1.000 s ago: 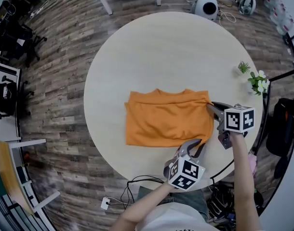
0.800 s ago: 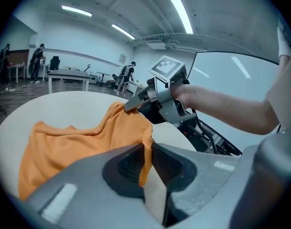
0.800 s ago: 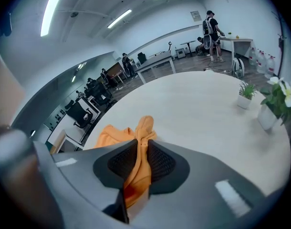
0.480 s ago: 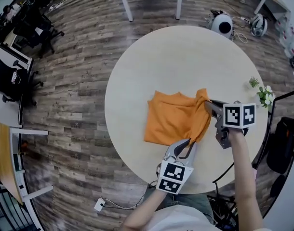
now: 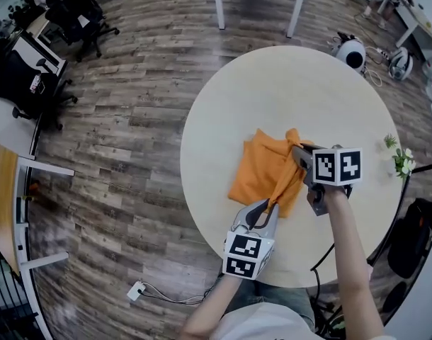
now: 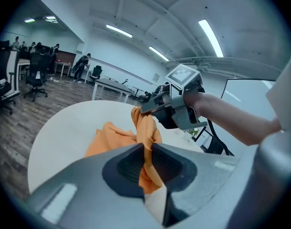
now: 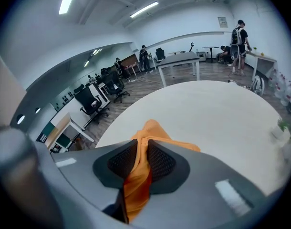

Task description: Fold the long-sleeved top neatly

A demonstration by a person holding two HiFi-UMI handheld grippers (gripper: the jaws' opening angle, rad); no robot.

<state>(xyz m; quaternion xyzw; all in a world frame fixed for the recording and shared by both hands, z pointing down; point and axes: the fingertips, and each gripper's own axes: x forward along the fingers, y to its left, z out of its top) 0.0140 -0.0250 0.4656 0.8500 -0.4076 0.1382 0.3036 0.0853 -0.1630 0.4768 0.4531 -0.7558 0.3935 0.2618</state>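
Lifted since a second ago, the right edge of the orange long-sleeved top (image 5: 258, 170) is now raised off the round table (image 5: 308, 83) and drawn toward the left of the frame, whereas the top earlier lay flat and wide. The raised edge is stretched as a twisted strip from upper right to lower left between the two tongs. The rest of the cloth lies on the table to the left of that strip, toward the table's lower left rim. The left tongs (image 5: 264, 210) are clamped on the strip's lower end and the right tongs (image 5: 296, 149) on its upper end, with cloth pinched between each pair of jaws. Black-and-white square markers are borne on each cube.
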